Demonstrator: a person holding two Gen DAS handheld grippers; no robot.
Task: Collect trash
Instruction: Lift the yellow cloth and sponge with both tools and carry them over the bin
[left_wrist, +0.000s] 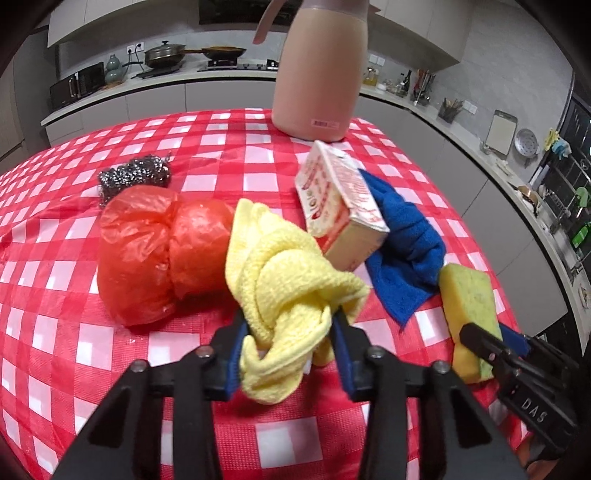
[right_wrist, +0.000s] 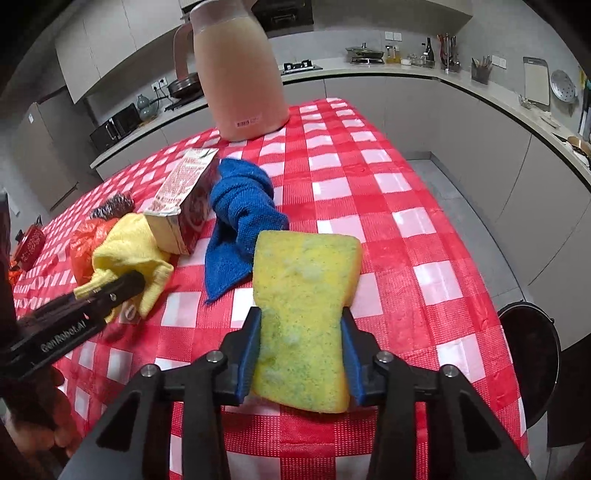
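Gripping a bunched yellow microfibre cloth (left_wrist: 291, 295), your left gripper (left_wrist: 291, 325) has its blue pads pressed into the folds above the red-and-white checked tablecloth (left_wrist: 221, 155). Your right gripper (right_wrist: 301, 332) pinches a yellow-green kitchen sponge (right_wrist: 304, 306) by its sides. A crumpled red plastic bag (left_wrist: 155, 251), a red-and-white printed carton (left_wrist: 336, 203) and a rumpled blue cloth (left_wrist: 406, 243) lie just beyond, the carton leaning on the blue cloth.

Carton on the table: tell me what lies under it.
The carton lies tilted, its near end propped on the yellow cloth and one side on the blue cloth. What the carton covers of the checked tablecloth cannot be seen.
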